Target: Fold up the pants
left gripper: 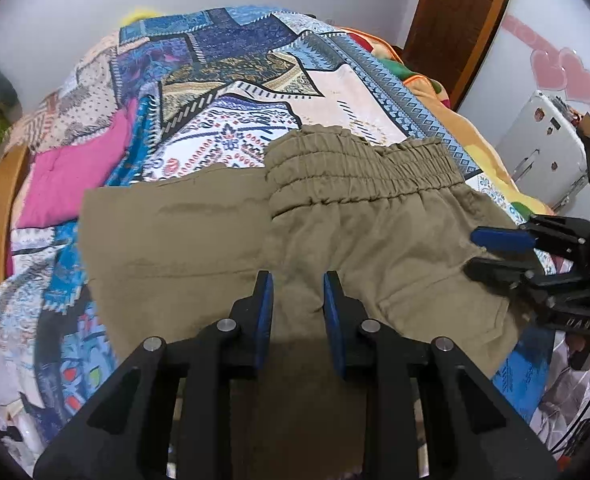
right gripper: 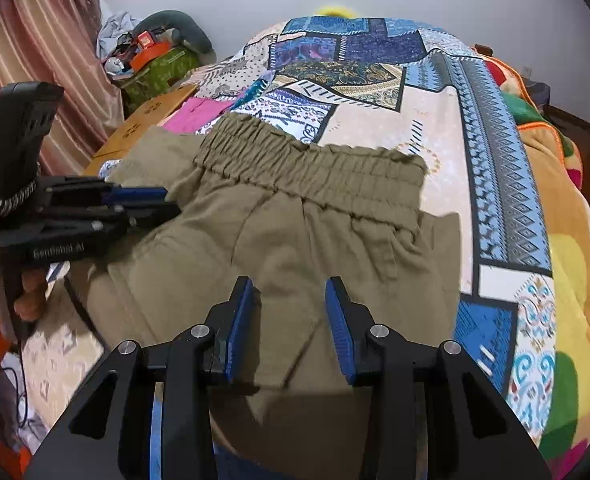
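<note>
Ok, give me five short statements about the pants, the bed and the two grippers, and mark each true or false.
1. The pants are khaki with an elastic waistband. True.
2. The left gripper is shut on the cloth. False: its fingers stand apart, gripping nothing.
3. The pants lie on a patchwork bedspread. True.
4. The right gripper is open above the pants. True.
5. The pants hang from a hanger. False: they lie spread on the bed.

pants (left gripper: pixel 335 240) near hem hidden behind fingers (left gripper: pixel 263 308)
</note>
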Available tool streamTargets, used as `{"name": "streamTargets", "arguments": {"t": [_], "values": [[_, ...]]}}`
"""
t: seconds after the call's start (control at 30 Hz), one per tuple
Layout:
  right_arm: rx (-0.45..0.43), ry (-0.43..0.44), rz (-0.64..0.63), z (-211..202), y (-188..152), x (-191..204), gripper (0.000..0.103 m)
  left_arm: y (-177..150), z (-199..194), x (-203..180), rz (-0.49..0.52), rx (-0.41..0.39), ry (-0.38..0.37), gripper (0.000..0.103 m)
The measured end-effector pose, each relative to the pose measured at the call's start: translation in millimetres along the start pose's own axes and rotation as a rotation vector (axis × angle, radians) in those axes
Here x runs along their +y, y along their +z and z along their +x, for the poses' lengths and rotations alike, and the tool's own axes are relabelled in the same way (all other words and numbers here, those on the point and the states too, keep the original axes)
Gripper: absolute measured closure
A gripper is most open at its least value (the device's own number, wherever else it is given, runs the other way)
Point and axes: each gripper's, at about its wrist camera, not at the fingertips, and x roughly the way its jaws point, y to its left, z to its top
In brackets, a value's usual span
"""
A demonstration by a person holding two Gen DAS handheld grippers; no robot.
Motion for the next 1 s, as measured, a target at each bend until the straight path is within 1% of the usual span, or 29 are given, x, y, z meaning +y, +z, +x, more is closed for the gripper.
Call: {"name": "streamTargets", "arguments": {"t": [0.07,0.13,0.17,0.2,0.23,0.27,0.3,0.33,0.37,0.43,0.5,0.57,0.67,0.73,0.8,0.87,0.9,1.0], "values": [[0.007,0.002,0.019,-8,-5,-5,0.069,-3,-9,2,0.002,-0.002,0.010,0.075],[0.008,-0.003,0.035,-17,-9,-9,0.068,-6,-22,9,-0.012,-0.013,0.003,0.073],[0.002,-0.017,0.039,-24,-11,-11,0.068,-8,-29,14,-0.023,-0.023,0.000,0.071],[-0.010,-0.042,0.042,-30,-11,-13,0.068,-10,-34,19,-0.034,-0.030,0.005,0.064],[-0.026,-0.070,0.047,-36,-12,-16,0.062,-12,-39,26,-0.047,-0.040,0.022,0.060],[-0.044,-0.098,0.058,-44,-13,-20,0.058,-14,-43,31,-0.056,-0.048,0.044,0.052],[-0.060,-0.111,0.068,-49,-13,-25,0.050,-16,-45,37,-0.066,-0.054,0.067,0.047],[-0.076,-0.121,0.080,-54,-13,-29,0.047,-18,-47,44,-0.083,-0.056,0.085,0.046],[-0.088,-0.132,0.093,-57,-13,-33,0.047,-20,-47,51,-0.100,-0.053,0.090,0.045],[-0.083,-0.146,0.123,-56,-12,-41,0.044,-24,-43,66,-0.165,-0.029,0.070,0.043],[-0.060,-0.153,0.169,-47,-11,-49,0.042,-29,-39,79,-0.230,-0.006,0.031,0.043],[-0.040,-0.118,0.224,-35,-13,-57,0.042,-33,-31,87,-0.287,0.017,-0.006,0.043],[0.001,-0.076,0.279,-15,-18,-66,0.042,-36,-19,91,-0.319,0.051,-0.045,0.043],[0.019,-0.034,0.300,-4,-20,-69,0.043,-34,-12,90,-0.313,0.060,-0.050,0.043],[0.014,0.007,0.332,0,-21,-72,0.043,-29,-9,85,-0.294,0.056,-0.045,0.041],[0.017,0.042,0.355,4,-19,-77,0.042,-23,-5,84,-0.294,0.056,-0.063,0.039],[0.022,0.056,0.362,5,-17,-79,0.040,-20,-2,84,-0.297,0.056,-0.068,0.039],[0.036,0.079,0.354,9,-13,-80,0.040,-10,2,84,-0.292,0.054,-0.074,0.039]]}}
